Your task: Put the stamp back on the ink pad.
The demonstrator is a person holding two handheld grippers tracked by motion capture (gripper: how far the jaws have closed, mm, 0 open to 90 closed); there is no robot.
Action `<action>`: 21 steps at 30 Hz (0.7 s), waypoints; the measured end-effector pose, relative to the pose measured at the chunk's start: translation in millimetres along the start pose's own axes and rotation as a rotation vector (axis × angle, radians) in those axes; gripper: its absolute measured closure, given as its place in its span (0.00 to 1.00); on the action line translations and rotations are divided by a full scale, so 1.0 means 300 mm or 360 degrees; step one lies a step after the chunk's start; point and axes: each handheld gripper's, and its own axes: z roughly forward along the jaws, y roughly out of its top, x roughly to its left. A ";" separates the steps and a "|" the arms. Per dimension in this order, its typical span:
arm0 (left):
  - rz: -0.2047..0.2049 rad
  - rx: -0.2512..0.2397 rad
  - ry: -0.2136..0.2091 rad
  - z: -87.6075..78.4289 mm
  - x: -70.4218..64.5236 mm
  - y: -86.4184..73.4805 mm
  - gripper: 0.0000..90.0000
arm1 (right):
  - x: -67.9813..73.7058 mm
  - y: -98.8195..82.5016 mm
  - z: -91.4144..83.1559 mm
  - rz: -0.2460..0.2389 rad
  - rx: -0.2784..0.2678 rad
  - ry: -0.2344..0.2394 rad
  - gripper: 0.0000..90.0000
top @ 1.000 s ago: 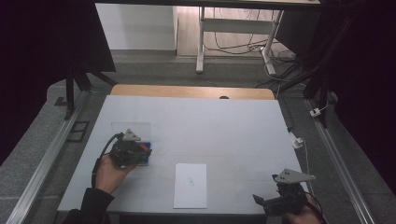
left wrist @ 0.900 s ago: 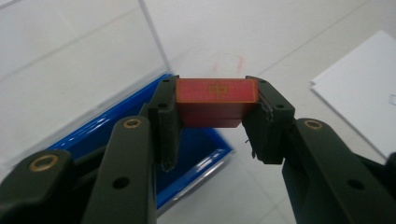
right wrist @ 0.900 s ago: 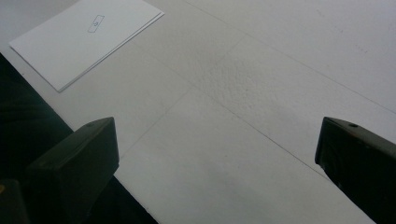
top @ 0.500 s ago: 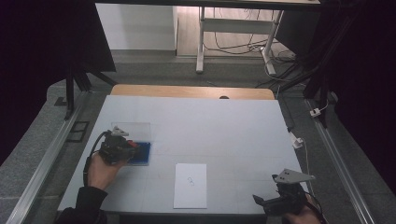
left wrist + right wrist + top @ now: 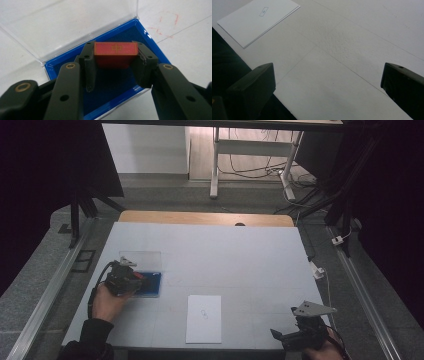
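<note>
Red block (image 5: pixel 115 56): clamped between the two black jaws of the left gripper (image 5: pixel 115 65), held above the blue lining of the open case.
Block's long axis: runs straight from one jaw to the other, across the left gripper view; its top face, edged in a gold line with a small gold mark in the middle, tilts up toward the camera.
Block, hidden parts: both end faces are covered by the jaw pads; whether its underside touches the lining cannot be told.
Blue case (image 5: pixel 126 93): lies flat near the table's left edge, its clear lid (image 5: pixel 67 22) swung open on the far side.
Case in high view: the left gripper (image 5: pixel 131 281) covers part of it, and the block is too small to make out there.
White sheet (image 5: pixel 204 318): near the front edge, well apart from the case; its small printed mark is unreadable.
Right gripper (image 5: pixel 292 338): at the front right corner, jaws spread wide with nothing between them, over bare table (image 5: pixel 352 45).
</note>
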 end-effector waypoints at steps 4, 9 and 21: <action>0.0000 0.0033 0.0001 0.014 -0.002 -0.002 0.63 | 0.000 0.000 0.000 0.0000 0.0001 0.0001 0.00; -0.0008 0.0035 -0.0006 0.015 0.002 -0.003 0.62 | 0.001 0.000 0.000 0.0002 0.0001 0.0002 0.00; -0.0169 -0.0062 -0.0147 -0.011 0.020 0.001 0.37 | 0.001 0.000 -0.001 -0.0002 0.0000 0.0001 0.00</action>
